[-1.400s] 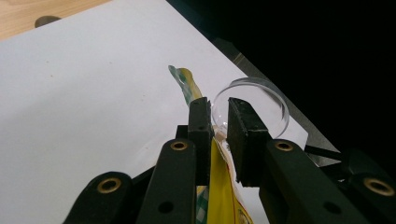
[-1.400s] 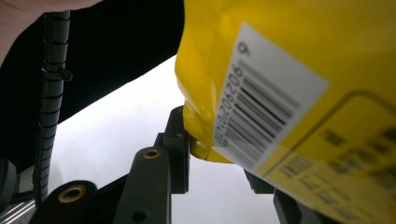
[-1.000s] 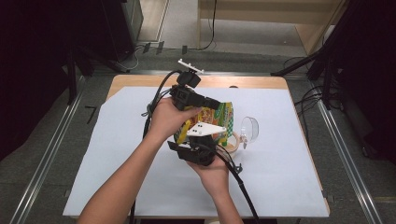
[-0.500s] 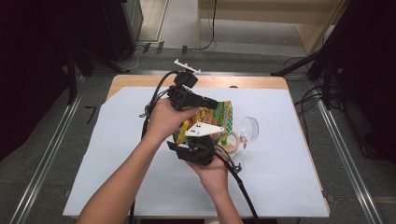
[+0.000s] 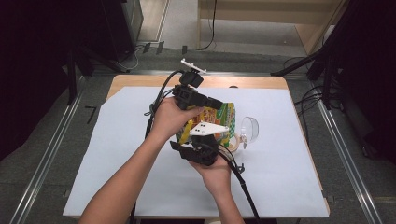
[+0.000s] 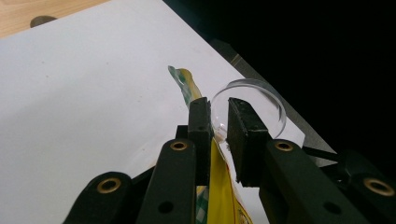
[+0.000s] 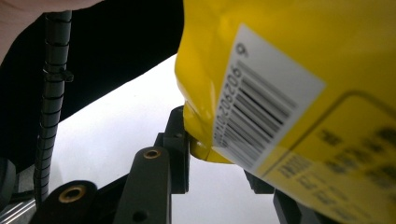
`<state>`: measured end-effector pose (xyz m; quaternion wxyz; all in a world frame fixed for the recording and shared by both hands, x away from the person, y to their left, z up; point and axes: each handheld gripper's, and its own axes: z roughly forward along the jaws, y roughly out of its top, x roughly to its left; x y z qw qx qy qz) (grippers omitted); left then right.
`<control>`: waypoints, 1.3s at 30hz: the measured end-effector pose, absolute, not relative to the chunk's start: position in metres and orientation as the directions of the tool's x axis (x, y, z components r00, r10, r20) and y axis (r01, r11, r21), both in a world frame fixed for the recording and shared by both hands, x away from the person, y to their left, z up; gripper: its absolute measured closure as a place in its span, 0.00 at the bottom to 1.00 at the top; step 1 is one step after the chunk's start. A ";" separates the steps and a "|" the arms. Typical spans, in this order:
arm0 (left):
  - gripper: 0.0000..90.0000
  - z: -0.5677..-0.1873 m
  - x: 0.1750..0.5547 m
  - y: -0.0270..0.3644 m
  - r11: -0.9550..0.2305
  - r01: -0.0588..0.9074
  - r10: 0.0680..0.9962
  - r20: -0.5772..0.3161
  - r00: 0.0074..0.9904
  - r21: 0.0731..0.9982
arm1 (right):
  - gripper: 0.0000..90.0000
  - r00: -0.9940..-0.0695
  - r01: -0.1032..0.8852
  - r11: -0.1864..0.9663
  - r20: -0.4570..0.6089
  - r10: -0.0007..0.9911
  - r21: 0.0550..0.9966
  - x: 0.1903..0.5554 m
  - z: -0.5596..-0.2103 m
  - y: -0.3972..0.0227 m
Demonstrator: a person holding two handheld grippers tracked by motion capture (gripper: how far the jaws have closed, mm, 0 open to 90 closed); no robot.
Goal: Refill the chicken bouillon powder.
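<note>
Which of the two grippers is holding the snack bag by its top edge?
The left gripper, reaching in from the far side, pinches the snack bag at its top; the right gripper grips the bottom corner.

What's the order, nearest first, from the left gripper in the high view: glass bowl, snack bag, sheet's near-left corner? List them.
1. snack bag, between the jaws of the left gripper.
2. glass bowl, on its right.
3. sheet's near-left corner, bottom left.
</note>
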<state>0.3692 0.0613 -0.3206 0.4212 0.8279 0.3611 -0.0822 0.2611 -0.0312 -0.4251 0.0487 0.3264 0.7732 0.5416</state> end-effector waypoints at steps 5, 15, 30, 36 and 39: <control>0.89 -0.320 0.370 0.060 -0.393 0.667 0.532 -0.436 0.726 0.633 | 0.75 -0.779 0.462 0.191 0.293 0.555 0.866 0.261 -0.425 -0.031; 0.88 -0.320 0.372 0.058 -0.399 0.667 0.531 -0.434 0.728 0.629 | 0.75 -0.770 0.480 0.183 0.312 0.556 0.858 0.262 -0.423 -0.032; 0.88 -0.318 0.372 0.058 -0.402 0.666 0.533 -0.430 0.728 0.629 | 0.74 -0.775 0.470 0.188 0.301 0.556 0.862 0.262 -0.422 -0.031; 0.88 -0.319 0.371 0.059 -0.408 0.663 0.529 -0.429 0.732 0.628 | 0.73 -0.777 0.470 0.193 0.299 0.554 0.861 0.261 -0.422 -0.030; 0.88 -0.319 0.369 0.060 -0.412 0.656 0.531 -0.418 0.737 0.633 | 0.72 -0.783 0.454 0.202 0.281 0.555 0.868 0.260 -0.424 -0.029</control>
